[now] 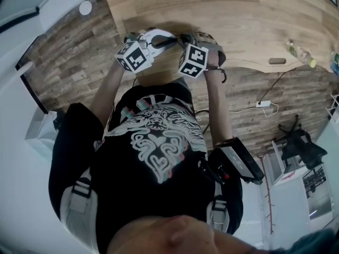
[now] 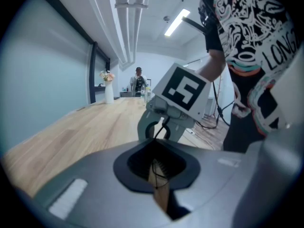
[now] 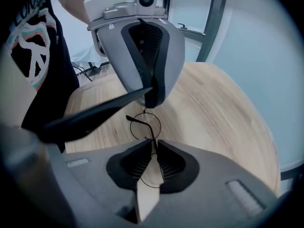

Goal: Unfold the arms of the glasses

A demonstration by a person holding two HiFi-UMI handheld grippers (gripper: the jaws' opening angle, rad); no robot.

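A vase of flowers (image 2: 108, 87) is standing far off at the left of the wooden table (image 1: 228, 15). A bottle (image 1: 301, 54) is lying near the table's right end. Both are well apart from your work. You are holding the two grippers close together over the table's near edge, facing each other. Your left gripper (image 2: 156, 148) is pinching the thin wire of the glasses (image 3: 145, 126) between them. Your right gripper (image 3: 153, 144) is clamping the frame beside a round lens.

A long pale-wood bench (image 1: 254, 20) with a curved edge stands on a weathered plank floor (image 1: 69, 73), where a white power strip (image 1: 263, 104) lies. A pale glazed wall (image 2: 42, 80) runs alongside, a strip light (image 2: 176, 23) glows overhead, and a vase of flowers (image 2: 109, 90) stands at the far end
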